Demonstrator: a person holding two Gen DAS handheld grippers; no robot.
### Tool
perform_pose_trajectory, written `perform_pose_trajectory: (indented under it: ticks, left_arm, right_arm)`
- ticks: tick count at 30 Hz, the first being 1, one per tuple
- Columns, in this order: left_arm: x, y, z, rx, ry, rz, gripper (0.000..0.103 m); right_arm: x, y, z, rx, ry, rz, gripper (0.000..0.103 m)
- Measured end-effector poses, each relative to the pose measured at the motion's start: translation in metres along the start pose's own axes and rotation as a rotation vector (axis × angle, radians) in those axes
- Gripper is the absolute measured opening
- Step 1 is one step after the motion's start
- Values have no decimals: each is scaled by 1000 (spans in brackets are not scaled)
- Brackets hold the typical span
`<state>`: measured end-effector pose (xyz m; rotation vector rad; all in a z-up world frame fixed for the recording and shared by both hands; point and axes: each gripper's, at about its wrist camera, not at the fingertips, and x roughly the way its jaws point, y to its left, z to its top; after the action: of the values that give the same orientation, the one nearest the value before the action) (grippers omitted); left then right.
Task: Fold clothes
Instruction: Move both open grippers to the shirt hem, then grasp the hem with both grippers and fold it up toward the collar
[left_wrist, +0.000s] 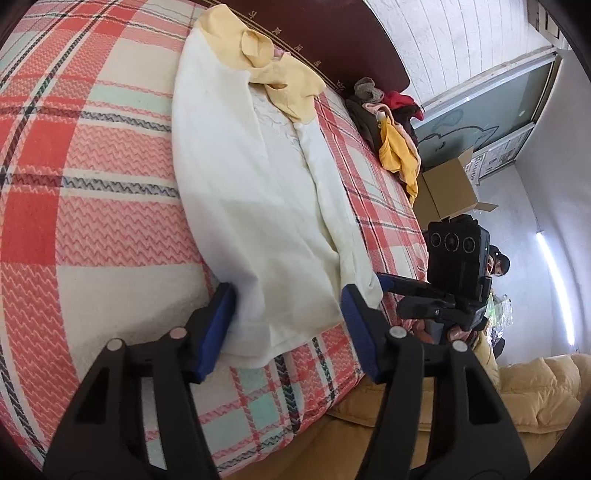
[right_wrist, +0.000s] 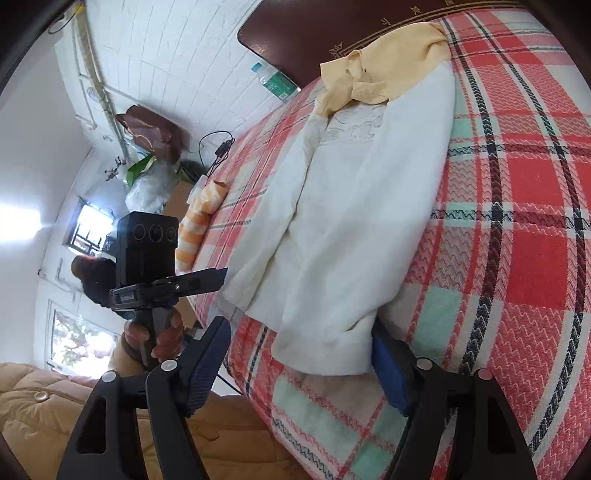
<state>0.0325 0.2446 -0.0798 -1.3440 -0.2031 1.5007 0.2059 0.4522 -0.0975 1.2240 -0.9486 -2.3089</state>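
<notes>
A white garment (left_wrist: 258, 192) with a yellow collar and shoulders (left_wrist: 266, 62) lies lengthwise on the plaid bed, its sides folded in. It also shows in the right wrist view (right_wrist: 354, 206). My left gripper (left_wrist: 288, 325) is open, its blue fingers on either side of the garment's near hem corner. My right gripper (right_wrist: 299, 362) is open, its fingers on either side of the other hem corner. Each gripper shows in the other's view: the right one (left_wrist: 384, 280) and the left one (right_wrist: 218, 275).
The bed has a red, white and mint plaid cover (left_wrist: 92, 184) and a dark headboard (left_wrist: 314, 33). A pile of clothes (left_wrist: 391, 125) lies at the bed's far edge, by a cardboard box (left_wrist: 447, 188). A bottle (right_wrist: 277, 81) and striped cloth (right_wrist: 199, 218) lie on the other side.
</notes>
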Motion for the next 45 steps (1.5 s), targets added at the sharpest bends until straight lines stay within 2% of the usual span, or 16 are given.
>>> perform_pose_trajectory:
  ticks: [1, 4, 6, 8, 9, 10, 12, 14, 15, 17, 18, 19, 30, 38, 45]
  left_arm:
    - [0, 3, 0, -9, 2, 9, 37]
    - [-1, 7, 1, -25, 7, 25, 32]
    - [0, 5, 1, -10, 12, 40, 32]
    - [1, 2, 2, 14, 19, 58, 32]
    - [2, 0, 2, 27, 24, 54, 34]
    - [2, 0, 2, 35, 29, 36, 43]
    - [2, -2, 3, 47, 38, 7, 57]
    - [3, -4, 3, 46, 39, 8, 58]
    - [3, -6, 3, 51, 39, 19, 57]
    - [3, -8, 3, 49, 42, 26, 38]
    - [2, -6, 3, 32, 42, 9, 25]
    - [1, -4, 4, 13, 38, -12, 21]
    - [-13, 1, 23, -110, 0, -190, 19]
    - [-19, 7, 44, -182, -30, -308, 19]
    - [-22, 5, 76, -188, -52, -328, 19]
  right_arm:
    - [1, 2, 0, -4, -1, -10, 78]
    - [1, 7, -3, -19, -3, -48, 75]
    - [0, 7, -4, -18, -3, -93, 59]
    - [-2, 1, -5, 8, -4, -124, 25]
    - [-4, -5, -5, 35, -5, -126, 17]
    - [-5, -11, -6, 61, -7, -123, 10]
    - [-6, -16, -7, 83, -14, -97, 10]
    - [-7, -14, -7, 72, -13, -104, 10]
    - [-7, -13, -7, 72, -11, -98, 10]
    - [-8, -13, -7, 75, -7, -80, 10]
    - [-9, -13, -7, 83, -11, -67, 10]
    - [-11, -15, -7, 96, -16, -48, 10]
    - [-26, -10, 13, 151, -99, 123, 10]
    - [-33, -15, 36, 198, -154, 196, 10]
    - [-39, -23, 67, 211, -198, 209, 10]
